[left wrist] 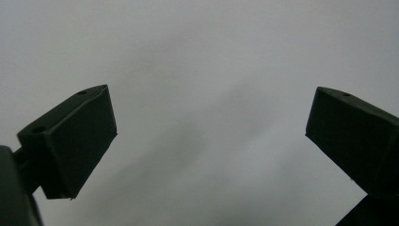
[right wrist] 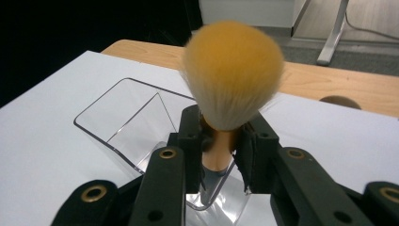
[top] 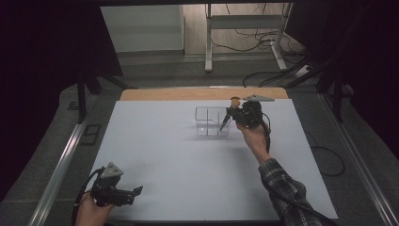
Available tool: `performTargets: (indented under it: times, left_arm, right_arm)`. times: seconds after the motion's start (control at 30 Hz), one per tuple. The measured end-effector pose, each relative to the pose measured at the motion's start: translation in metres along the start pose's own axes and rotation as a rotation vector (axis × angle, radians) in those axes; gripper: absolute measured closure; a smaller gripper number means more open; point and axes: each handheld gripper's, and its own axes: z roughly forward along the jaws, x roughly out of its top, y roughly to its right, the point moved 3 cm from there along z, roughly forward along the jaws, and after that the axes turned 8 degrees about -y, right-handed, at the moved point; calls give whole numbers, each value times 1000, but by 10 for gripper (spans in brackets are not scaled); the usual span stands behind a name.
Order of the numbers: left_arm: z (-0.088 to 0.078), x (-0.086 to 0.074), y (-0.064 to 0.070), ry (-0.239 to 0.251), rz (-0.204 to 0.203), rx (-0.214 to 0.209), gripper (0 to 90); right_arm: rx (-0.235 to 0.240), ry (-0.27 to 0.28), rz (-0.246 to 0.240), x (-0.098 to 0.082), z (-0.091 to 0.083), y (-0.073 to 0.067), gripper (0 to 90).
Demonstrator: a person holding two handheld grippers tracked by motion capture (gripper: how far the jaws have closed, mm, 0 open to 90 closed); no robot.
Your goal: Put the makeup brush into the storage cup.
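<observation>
Standing bristles-up, the orange-tufted makeup brush with its tan handle (right wrist: 233, 75) is pinched at the neck by the right gripper (right wrist: 217, 141), whose fingers press on it from both sides. Its long axis points handle-down over the near corner of the clear plastic divided organiser box (right wrist: 117, 117) on the white bench (top: 188, 160). Well apart, the left gripper (top: 134, 192) rests with fingers spread, holding nothing.

A white table top (top: 179, 155) with a wooden far edge (top: 197, 93) stands on grey floor (top: 155, 70). Beyond, cables (top: 254, 35) trail around a white-legged desk frame (top: 244, 21); darkness flanks both sides.
</observation>
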Motion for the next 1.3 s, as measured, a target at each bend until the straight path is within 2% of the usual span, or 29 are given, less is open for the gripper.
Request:
performTargets:
  times: [0.07,0.17,0.23,0.33,0.4,0.5,0.7,1.3]
  left_arm:
    - [0,0,0,0,-2,0,29]
    - [0,0,0,-1,1,1,29]
    - [0,0,0,0,0,1,29]
    - [0,0,0,0,-1,1,29]
    - [0,0,0,0,0,0,29]
    - [0,0,0,1,0,-2,28]
    - [0,0,0,0,-1,-2,27]
    - [0,0,0,1,-3,-5,28]
  right_arm:
    - [-12,5,-30,1,0,-1,599]
    - [-13,-16,-48,4,2,-1,313]
    - [-12,-23,-52,5,2,0,238]
    - [22,-6,-38,7,0,2,166]
    - [28,-20,-34,6,1,5,103]
    - [40,-45,-45,3,0,7,98]
    - [57,-48,-32,0,-2,10,80]
    - [75,-93,-57,-8,-6,6,63]
